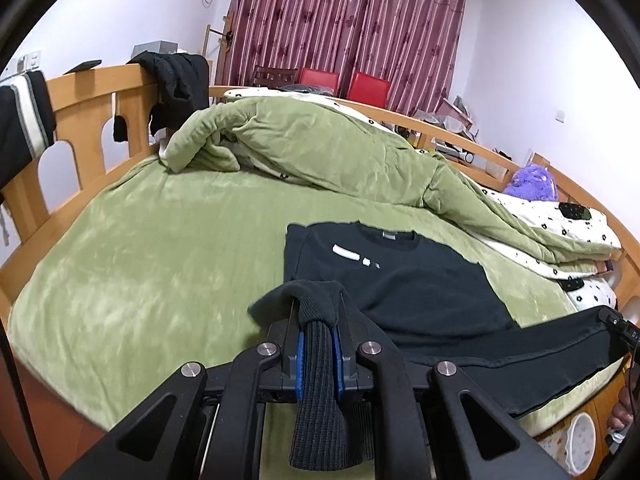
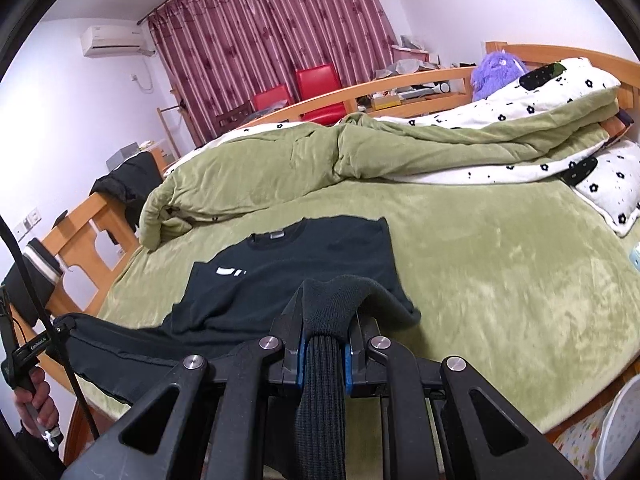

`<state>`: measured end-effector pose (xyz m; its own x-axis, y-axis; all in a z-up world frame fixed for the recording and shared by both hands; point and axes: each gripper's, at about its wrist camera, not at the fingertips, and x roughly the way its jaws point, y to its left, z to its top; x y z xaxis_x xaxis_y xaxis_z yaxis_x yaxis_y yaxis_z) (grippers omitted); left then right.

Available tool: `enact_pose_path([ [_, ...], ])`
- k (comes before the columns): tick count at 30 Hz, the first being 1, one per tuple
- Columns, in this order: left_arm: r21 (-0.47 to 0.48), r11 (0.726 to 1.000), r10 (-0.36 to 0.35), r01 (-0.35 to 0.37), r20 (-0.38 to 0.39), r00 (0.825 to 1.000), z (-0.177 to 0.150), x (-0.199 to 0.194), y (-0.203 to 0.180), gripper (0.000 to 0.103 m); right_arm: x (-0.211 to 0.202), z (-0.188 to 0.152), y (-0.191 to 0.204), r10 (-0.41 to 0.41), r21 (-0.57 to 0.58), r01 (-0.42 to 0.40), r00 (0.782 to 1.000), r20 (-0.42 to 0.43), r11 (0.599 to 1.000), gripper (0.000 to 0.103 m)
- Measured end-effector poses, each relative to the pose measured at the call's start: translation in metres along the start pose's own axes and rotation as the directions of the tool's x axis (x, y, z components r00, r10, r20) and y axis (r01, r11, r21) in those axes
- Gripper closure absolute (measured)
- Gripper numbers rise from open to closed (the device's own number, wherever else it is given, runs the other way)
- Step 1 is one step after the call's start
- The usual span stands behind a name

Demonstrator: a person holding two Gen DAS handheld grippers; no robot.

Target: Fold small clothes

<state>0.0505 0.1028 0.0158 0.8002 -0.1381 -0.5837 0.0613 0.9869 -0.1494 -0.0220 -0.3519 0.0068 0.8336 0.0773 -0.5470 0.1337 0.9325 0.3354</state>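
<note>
A black sweatshirt (image 1: 400,276) with a white chest mark lies on the green bed sheet (image 1: 152,256), collar toward the far side. My left gripper (image 1: 318,312) is shut on the ribbed hem at one bottom corner, lifted off the bed. In the right wrist view the same sweatshirt (image 2: 288,276) spreads ahead, and my right gripper (image 2: 326,316) is shut on the ribbed hem at the other corner. The hem stretches between both grippers, raised above the sheet. The right gripper's tip (image 1: 612,318) shows at the edge of the left wrist view, the left gripper's tip (image 2: 60,326) in the right wrist view.
A bunched green quilt (image 1: 320,144) lies across the far side of the bed. A wooden bed frame (image 1: 92,108) with dark clothes draped on it rises at left. A purple plush toy (image 2: 496,72) and flowered pillows (image 2: 612,188) sit at right. A person's hand (image 2: 38,396) holds a handle.
</note>
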Motion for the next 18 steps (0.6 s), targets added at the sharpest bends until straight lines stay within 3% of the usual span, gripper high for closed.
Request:
enact_pose_path([
  [6,0.035,0.999,0.018,-0.019,0.022,1.000,0.036,0.051,-0.011,0.092,0.048,0.036,0.011,-0.007,-0.031,0.007,1.000,-0.004,0.999,0.090],
  [18,0.046,0.999,0.031,-0.030,-0.019,0.999,0.095,0.203,-0.010,0.092,0.188,0.103,0.006,-0.034,-0.027,0.033,0.999,-0.033,0.999,0.090],
])
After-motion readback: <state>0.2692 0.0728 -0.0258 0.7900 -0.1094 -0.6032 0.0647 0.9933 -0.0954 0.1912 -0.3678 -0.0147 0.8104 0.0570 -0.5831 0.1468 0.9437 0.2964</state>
